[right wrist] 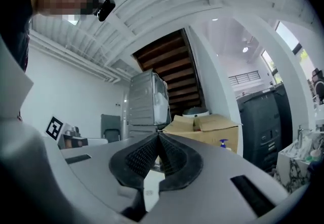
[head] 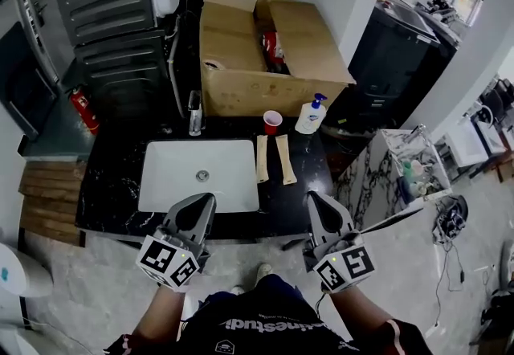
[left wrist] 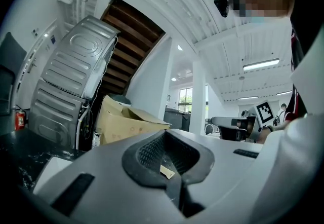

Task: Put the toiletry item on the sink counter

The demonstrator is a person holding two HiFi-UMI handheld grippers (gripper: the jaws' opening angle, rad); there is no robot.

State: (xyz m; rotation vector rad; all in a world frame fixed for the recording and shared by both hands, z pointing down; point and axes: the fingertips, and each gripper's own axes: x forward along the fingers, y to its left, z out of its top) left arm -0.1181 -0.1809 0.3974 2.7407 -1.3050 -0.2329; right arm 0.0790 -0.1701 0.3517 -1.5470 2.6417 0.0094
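On the black marble counter (head: pixel 112 185), right of the white sink (head: pixel 161 177), lie two long tan packets (head: pixel 262 158) (head: pixel 285 159) side by side. Behind them stand a small red cup (head: pixel 272 121) and a white pump bottle (head: pixel 310 115) with a blue pump, which also shows in the right gripper view as the pump bottle (right wrist: pixel 223 143). My left gripper (head: pixel 205 199) hovers over the sink's near edge, shut and empty. The right gripper (head: pixel 315 197) hangs at the counter's front edge near the packets, with its jaws together and nothing between them. Both grippers are well short of the items.
A large open cardboard box (head: pixel 241 80) fills the back of the counter, with a faucet (head: pixel 194 112) in front of its left corner. A red fire extinguisher (head: pixel 83 109) stands at the left. A marble-topped stand (head: pixel 377 177) with clutter sits to the right.
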